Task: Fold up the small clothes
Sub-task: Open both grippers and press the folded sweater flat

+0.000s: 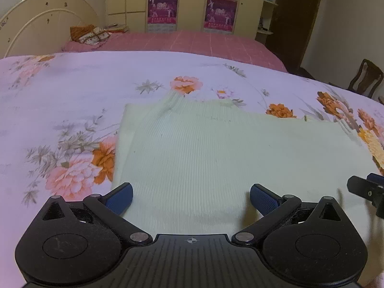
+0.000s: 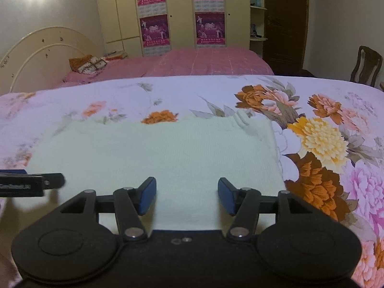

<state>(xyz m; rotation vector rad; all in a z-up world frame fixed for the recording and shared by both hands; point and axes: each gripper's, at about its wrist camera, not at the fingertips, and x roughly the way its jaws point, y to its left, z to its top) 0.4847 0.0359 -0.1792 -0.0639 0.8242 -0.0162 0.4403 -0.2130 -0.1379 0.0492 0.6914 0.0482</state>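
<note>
A pale green ribbed garment (image 1: 216,148) lies flat on the floral sheet, its side parts folded in to a rectangle. It also shows in the right wrist view (image 2: 156,151). My left gripper (image 1: 191,198) is open and empty above the garment's near left part. My right gripper (image 2: 187,195) is open and empty above its near right part. The right gripper shows at the right edge of the left wrist view (image 1: 367,189). The left gripper shows at the left edge of the right wrist view (image 2: 31,183).
The floral sheet (image 1: 60,96) covers the work surface. Behind it stands a bed with a pink cover (image 1: 187,40), a pillow (image 1: 91,34) and a cream headboard (image 1: 40,21). Wardrobes with posters (image 2: 182,12) line the back wall. A wooden chair (image 2: 366,63) stands at the right.
</note>
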